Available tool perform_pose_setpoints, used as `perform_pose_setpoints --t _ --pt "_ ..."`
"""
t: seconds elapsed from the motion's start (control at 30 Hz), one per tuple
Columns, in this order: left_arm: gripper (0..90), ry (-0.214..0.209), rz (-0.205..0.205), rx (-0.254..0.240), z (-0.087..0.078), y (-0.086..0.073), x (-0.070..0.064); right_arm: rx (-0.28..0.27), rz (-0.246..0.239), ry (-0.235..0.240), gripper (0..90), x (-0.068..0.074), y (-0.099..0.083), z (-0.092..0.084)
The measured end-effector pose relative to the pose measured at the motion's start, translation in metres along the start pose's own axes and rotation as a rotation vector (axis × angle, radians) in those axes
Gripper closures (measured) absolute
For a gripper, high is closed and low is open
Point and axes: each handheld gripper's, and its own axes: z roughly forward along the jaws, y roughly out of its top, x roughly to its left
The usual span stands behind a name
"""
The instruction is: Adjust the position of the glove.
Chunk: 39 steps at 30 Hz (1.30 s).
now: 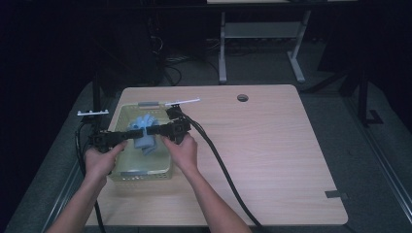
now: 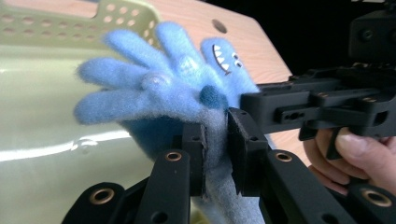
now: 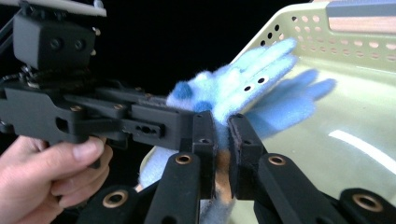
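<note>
We hold the fuzzy blue glove (image 2: 159, 88) over the pale-green perforated plastic basket (image 1: 121, 114), its fingers fanned toward eleven o'clock in the left gripper view, cuff down, with the left gripper (image 2: 215, 149) and the right gripper (image 3: 222, 149) each clamped on its fleece.

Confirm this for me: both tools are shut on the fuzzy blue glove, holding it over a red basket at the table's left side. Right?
Not quite: the basket is pale yellow-green, not red, as the high view shows. The rest holds: the left tool and the right tool are both shut on the fuzzy blue glove over it, at the table's left side.
</note>
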Motion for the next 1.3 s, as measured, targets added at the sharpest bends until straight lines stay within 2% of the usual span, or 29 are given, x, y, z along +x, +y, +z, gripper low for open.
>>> perform_pose_setpoints --t 0.2,0.43,0.57,0.63,0.77,0.83,1.0,1.03,1.07,1.17,1.2,1.3 --pt "77.1 0.020 -0.021 0.020 0.003 -0.008 0.015 0.019 0.032 -0.010 84.3 -0.005 -0.006 0.016" --pt "77.1 0.070 -0.032 0.056 0.006 -0.016 0.028 0.045 0.056 -0.010 85.5 -0.009 -0.012 0.034" --pt "77.1 0.109 -0.043 0.102 0.017 -0.023 0.035 0.104 0.066 -0.058 85.5 -0.015 -0.017 0.045" --pt "77.1 0.110 -0.051 0.115 0.021 -0.026 0.037 0.133 0.058 -0.092 85.4 -0.020 -0.019 0.050" --pt "77.0 0.125 -0.031 0.137 0.029 -0.027 0.035 0.164 0.030 -0.133 85.3 -0.024 -0.018 0.051" --pt "77.0 0.135 -0.019 0.149 0.033 -0.026 0.032 0.175 0.027 -0.137 85.1 -0.026 -0.017 0.051" --pt "74.4 0.153 -0.008 0.185 0.042 -0.022 0.027 0.197 0.004 -0.176 84.8 -0.028 -0.016 0.047" --pt "73.7 0.162 -0.008 0.196 0.045 -0.022 0.026 0.199 0.003 -0.182 84.5 -0.029 -0.016 0.047" --pt "72.4 0.174 -0.010 0.242 0.050 -0.021 0.026 0.211 0.003 -0.189 83.9 -0.030 -0.015 0.047" --pt "67.8 0.193 -0.001 0.313 0.058 -0.019 0.026 0.247 -0.020 -0.252 72.4 -0.031 -0.015 0.049" --pt "63.4 0.190 -0.004 0.348 0.061 -0.018 0.027 0.257 -0.041 -0.274 72.3 -0.031 -0.015 0.049" --pt "62.0 0.204 -0.002 0.379 0.066 -0.017 0.027 0.265 -0.069 -0.298 69.7 -0.028 -0.015 0.049"
